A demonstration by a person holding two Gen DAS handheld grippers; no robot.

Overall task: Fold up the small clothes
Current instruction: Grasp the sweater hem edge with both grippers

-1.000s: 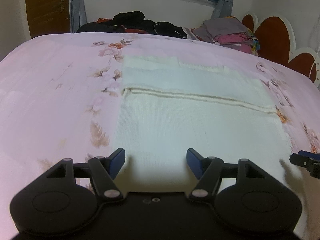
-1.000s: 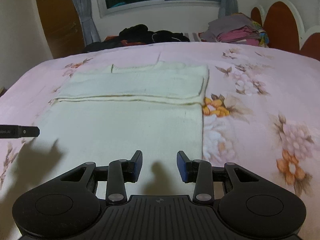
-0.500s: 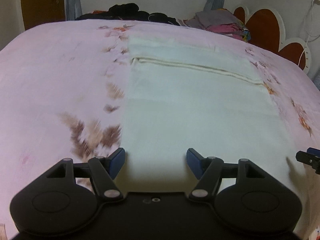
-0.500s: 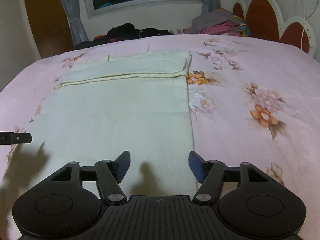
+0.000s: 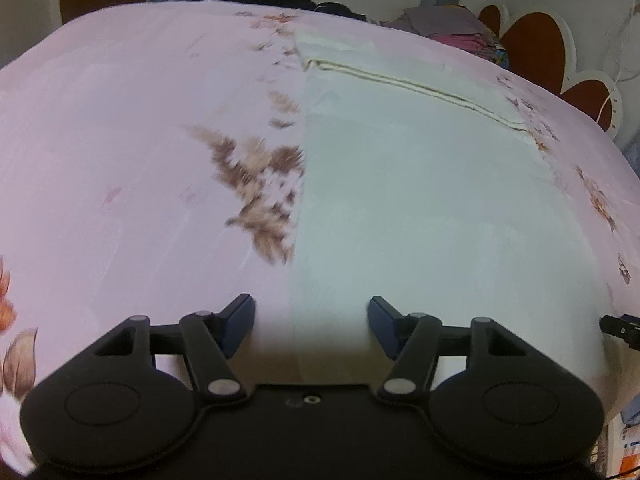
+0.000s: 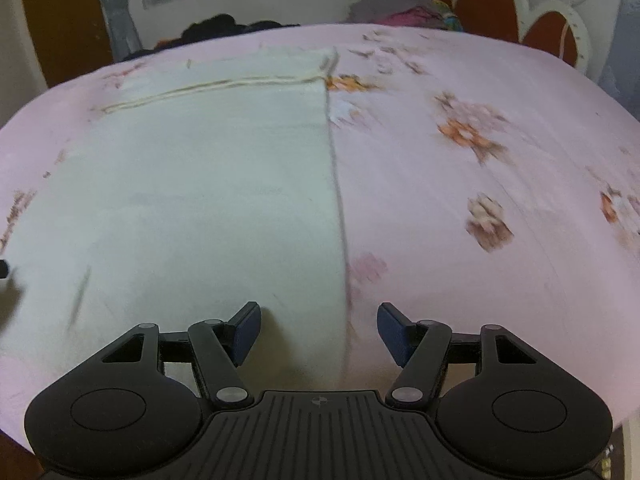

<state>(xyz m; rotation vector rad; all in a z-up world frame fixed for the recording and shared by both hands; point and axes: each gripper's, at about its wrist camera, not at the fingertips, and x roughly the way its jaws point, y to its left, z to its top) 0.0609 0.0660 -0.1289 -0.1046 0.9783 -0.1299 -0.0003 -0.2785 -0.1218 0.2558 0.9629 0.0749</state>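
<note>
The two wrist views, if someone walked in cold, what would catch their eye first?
A pale cream cloth lies flat on the pink flowered bedspread, its far end already folded over into a band. The left gripper, its jaws closing with nothing clamped between them, frames the cloth's left edge, and the open right gripper frames its right edge. Piled clothes sit at the bed's far end by the scalloped headboard.

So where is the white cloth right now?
The white cloth lies flat on the pink flowery bedsheet, its far end folded over. It sits right of centre in the left wrist view and left of centre in the right wrist view.
</note>
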